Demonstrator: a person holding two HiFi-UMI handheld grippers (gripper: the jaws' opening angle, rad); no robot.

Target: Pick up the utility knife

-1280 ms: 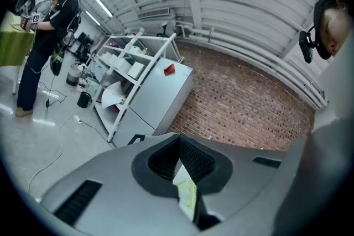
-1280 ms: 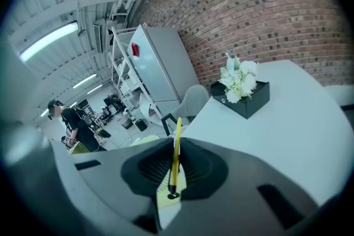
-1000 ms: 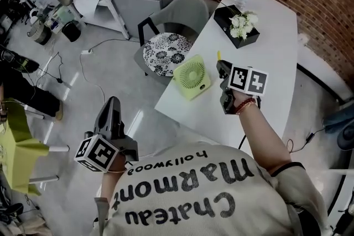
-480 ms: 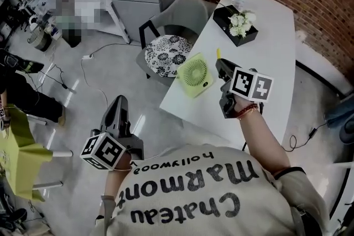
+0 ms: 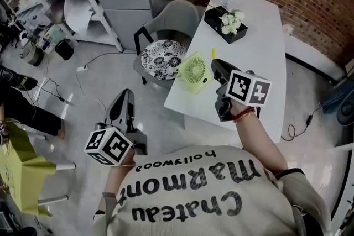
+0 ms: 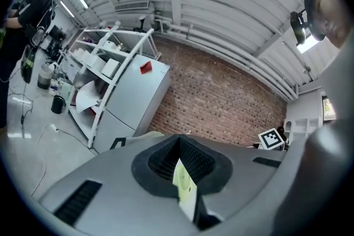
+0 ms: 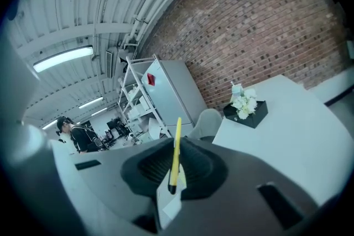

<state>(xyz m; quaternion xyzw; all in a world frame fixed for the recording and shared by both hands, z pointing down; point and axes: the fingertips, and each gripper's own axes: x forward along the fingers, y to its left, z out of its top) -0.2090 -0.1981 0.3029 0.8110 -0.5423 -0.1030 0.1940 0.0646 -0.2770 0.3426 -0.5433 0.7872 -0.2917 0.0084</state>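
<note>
Desk (image 5: pixel 260 52) below me carries a green fan (image 5: pixel 193 71) and little else near my reach. My left claw (image 5: pixel 123 105) hangs out over the floor, drawn together with nothing in it. My right claw (image 5: pixel 217 67) is pinched narrow on the utility knife (image 7: pixel 176 146), held up off the desk, its yellow body standing nearly upright between the pads. I judge it light, stiff and smooth-sided, so it could pivot in a thin pinch. Mid-body, across the flat sides, seems the safest hold. Its lower end sits behind my pads, and I cannot tell whether the blade is out.
</note>
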